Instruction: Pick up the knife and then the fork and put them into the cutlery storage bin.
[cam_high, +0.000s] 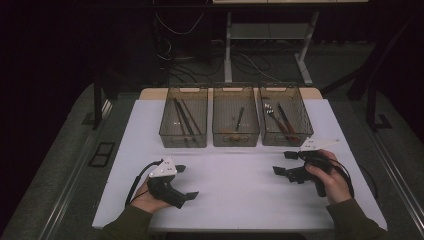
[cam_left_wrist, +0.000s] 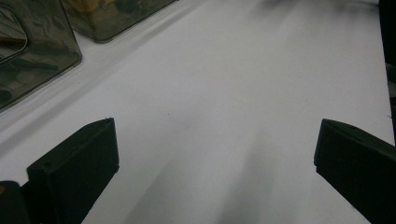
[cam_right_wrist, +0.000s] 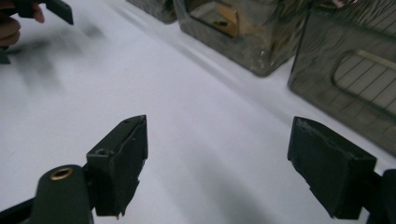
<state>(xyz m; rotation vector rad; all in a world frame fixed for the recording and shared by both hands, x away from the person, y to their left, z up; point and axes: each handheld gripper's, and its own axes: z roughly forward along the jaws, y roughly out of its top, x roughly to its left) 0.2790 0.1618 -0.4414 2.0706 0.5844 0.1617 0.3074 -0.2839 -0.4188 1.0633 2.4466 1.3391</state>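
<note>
Three clear plastic bins stand in a row at the back of the white table (cam_high: 235, 180). The left bin (cam_high: 184, 118) holds dark chopsticks, the middle bin (cam_high: 235, 120) a dark utensil and a wooden one, and the right bin (cam_high: 285, 116) a fork and other cutlery. My left gripper (cam_high: 186, 182) rests at the front left, held by a hand, jaws wide apart over bare table (cam_left_wrist: 215, 140). My right gripper (cam_high: 284, 163) sits at the front right, also open with nothing between its jaws (cam_right_wrist: 217, 158).
The bins' walls (cam_right_wrist: 261, 42) rise close in front of the right gripper, and two bins (cam_left_wrist: 42, 51) show at the upper left of the left gripper view. A desk frame and cables (cam_high: 230, 55) stand on the floor beyond the table.
</note>
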